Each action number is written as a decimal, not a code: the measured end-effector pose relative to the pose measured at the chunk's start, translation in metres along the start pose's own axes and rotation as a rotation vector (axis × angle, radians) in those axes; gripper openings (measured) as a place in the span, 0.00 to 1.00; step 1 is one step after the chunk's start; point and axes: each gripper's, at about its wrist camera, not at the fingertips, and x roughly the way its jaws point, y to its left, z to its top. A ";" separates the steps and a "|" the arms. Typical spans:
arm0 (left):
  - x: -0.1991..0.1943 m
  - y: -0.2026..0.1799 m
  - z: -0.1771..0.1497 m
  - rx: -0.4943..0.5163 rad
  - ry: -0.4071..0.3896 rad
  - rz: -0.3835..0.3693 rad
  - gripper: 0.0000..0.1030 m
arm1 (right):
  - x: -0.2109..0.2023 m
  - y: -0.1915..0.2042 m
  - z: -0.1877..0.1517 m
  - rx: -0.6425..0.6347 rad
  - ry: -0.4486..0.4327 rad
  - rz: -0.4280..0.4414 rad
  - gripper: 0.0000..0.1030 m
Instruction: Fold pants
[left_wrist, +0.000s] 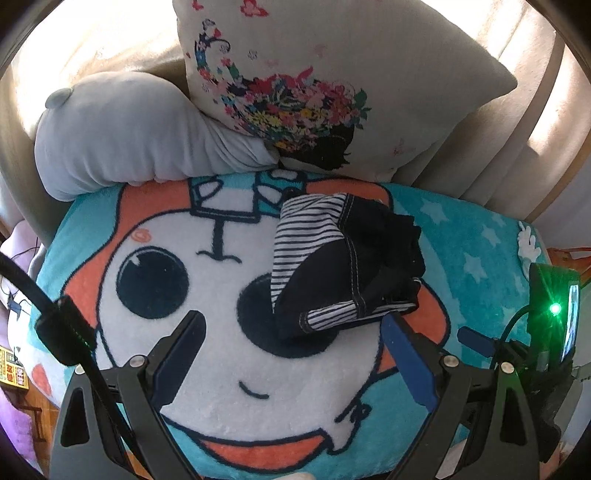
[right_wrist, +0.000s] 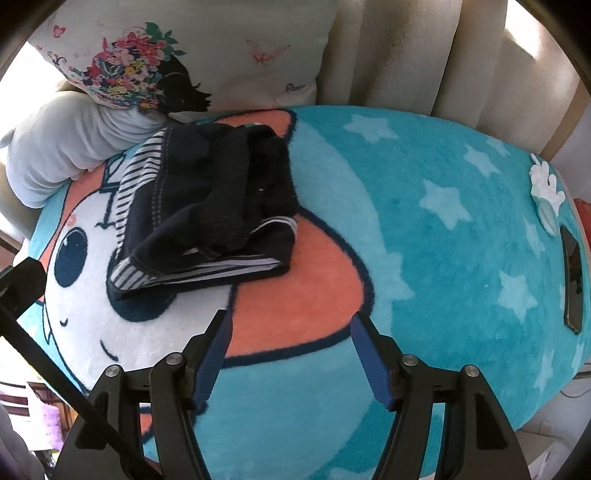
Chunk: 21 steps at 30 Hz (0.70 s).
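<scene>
Pants (left_wrist: 343, 266) lie bunched on the blanket (right_wrist: 443, 229) near its pillow (left_wrist: 295, 85) edge; left hand-held gripper (left_wrist: 291, 328) and right hand-held gripper (right_wrist: 290, 328) hover wide, holding nothing.

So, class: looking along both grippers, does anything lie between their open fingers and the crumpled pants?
Nothing visible does. Only bare cartoon blanket separates the left gripper and the right gripper from the pants. Both are open and empty.
</scene>
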 end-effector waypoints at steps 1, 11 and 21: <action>0.002 -0.001 0.000 -0.003 0.005 0.003 0.93 | 0.001 -0.002 0.001 -0.002 0.003 0.000 0.68; 0.026 0.001 -0.007 -0.066 0.071 0.034 0.93 | 0.016 -0.010 0.008 -0.044 0.035 0.005 0.68; 0.045 0.005 -0.017 -0.099 0.121 0.073 0.93 | 0.019 -0.002 0.017 -0.148 -0.002 -0.044 0.69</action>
